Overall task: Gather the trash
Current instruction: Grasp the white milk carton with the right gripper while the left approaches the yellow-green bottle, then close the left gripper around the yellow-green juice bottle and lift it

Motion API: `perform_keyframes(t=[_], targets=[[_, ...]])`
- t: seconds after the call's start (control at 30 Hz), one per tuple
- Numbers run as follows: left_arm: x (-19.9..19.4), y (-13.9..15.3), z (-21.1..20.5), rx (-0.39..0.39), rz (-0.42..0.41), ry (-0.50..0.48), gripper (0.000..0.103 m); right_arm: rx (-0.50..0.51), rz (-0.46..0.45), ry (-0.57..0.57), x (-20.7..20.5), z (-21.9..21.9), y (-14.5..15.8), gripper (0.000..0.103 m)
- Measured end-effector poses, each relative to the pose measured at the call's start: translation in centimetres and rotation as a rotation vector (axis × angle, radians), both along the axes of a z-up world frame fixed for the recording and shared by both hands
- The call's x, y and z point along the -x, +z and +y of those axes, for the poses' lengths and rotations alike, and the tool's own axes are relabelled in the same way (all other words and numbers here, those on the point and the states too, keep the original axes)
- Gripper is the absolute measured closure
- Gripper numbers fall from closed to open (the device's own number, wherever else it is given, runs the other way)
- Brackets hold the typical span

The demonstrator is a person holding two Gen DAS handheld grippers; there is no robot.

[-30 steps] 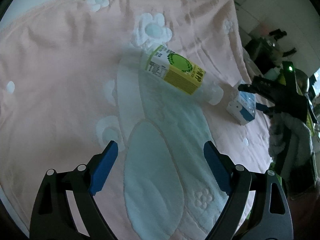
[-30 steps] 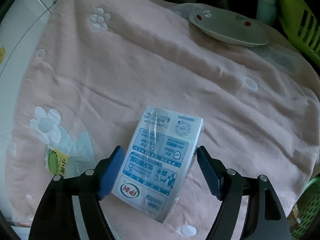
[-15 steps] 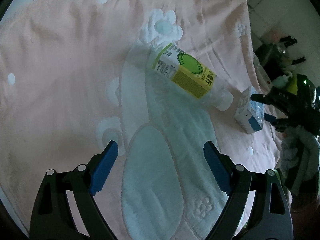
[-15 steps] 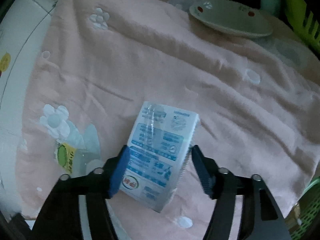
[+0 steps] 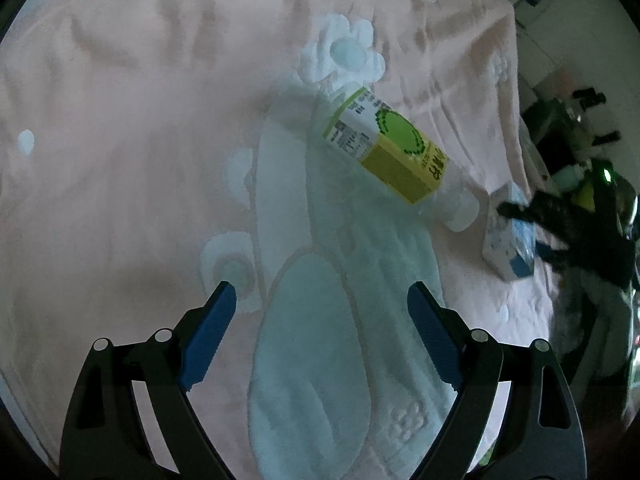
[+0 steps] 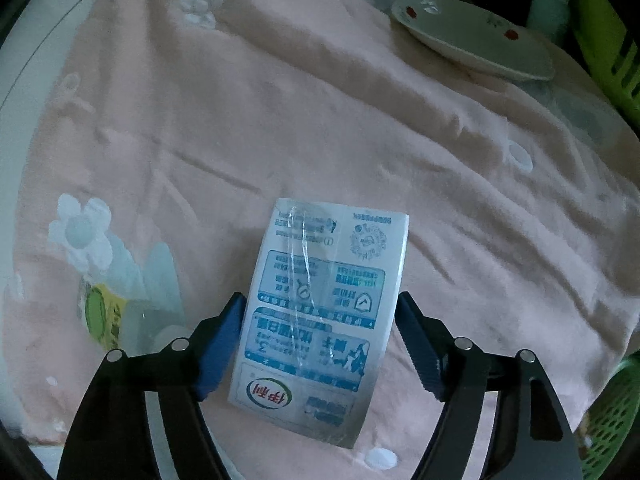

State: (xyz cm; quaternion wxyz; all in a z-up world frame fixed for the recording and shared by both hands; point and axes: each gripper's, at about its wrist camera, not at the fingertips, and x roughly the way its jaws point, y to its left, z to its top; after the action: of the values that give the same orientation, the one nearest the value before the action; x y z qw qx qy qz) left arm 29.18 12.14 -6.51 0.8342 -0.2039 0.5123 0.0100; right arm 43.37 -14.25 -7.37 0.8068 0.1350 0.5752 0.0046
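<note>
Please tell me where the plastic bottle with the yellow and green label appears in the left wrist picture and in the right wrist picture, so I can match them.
Left wrist: the bottle lies on its side, right of centre, ahead of the open left gripper.
Right wrist: only part of it shows, at the lower left edge.
Shared landmark: the milk carton, between the right gripper's fingers, also appears at the far right of the left wrist view.

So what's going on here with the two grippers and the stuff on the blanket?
A person is collecting trash off a pink blanket with two handheld grippers. The right gripper has its pads against both sides of a milk carton, gripping it. The left gripper hovers open and empty over the blanket, with a plastic bottle lying on its side ahead of it, untouched. A plate sits at the blanket's far edge, beside a green basket.
</note>
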Motion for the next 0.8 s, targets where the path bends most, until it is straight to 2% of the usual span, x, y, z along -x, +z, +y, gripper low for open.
perform_keyframes(t=[0.23, 0.4, 0.6, 0.8], targets=[[-1.7, 0.3, -0.8, 0.035, 0.021, 0.082, 0.017, -0.038, -0.033, 0.089, 2.7, -1.8, 1.3, 0.034], [-4.3, 0.5, -1.6, 0.049, 0.043, 0.158, 0.017, -0.088, -0.075, 0.167, 5.3, -3.5, 2.6, 0.034], [-7.9, 0.9, -2.3, 0.052, 0.053, 0.252, 0.018, -0.055, -0.169, 0.288, 9.7, -4.5, 5.1, 0.034], [-10.9, 0.8, -3.7, 0.046, 0.08, 0.305, 0.02, -0.067, -0.215, 0.335, 13.6, -6.9, 5.8, 0.034]])
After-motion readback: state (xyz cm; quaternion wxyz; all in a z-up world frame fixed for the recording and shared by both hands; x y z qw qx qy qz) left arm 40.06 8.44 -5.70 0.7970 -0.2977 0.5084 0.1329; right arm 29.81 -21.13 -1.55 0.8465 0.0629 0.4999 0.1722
